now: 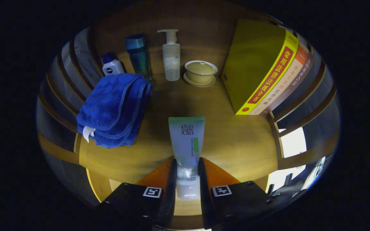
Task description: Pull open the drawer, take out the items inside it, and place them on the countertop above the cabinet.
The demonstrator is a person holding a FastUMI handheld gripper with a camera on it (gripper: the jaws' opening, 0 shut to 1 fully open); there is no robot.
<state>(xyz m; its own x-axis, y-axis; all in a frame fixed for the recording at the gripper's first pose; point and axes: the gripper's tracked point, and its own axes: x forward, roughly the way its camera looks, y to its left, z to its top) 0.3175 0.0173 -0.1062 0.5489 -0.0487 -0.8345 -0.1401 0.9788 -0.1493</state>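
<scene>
**Tube pinched in the claw above the wooden top**

The claw [187,175] has both fingers pressed against the lower part of a soft plastic tube [186,144], one on each side, near its white cap end. The tube is flat and tapering, pale with a green band along its crimped far end, and it points straight ahead from the fingers over the smooth, warm-toned wooden countertop [236,141].

Ahead and to the left of the fingers lies a folded blue towel [114,109], thick and fluffy, with stitched edging and a small white tag hanging from its near corner. Beyond the towel, against the wooden back panel, stand a small squat white bottle [111,66] with a dark blue cap and a taller, translucent teal bottle [138,56]. Straight beyond the tube stands a white pump bottle [171,57], and just to its right a glazed, cream lidded cup on a saucer [200,73], round and shallow. Ahead to the right, a row of thick books [262,67] stands on edge, the nearest with a glossy yellow cover.
</scene>
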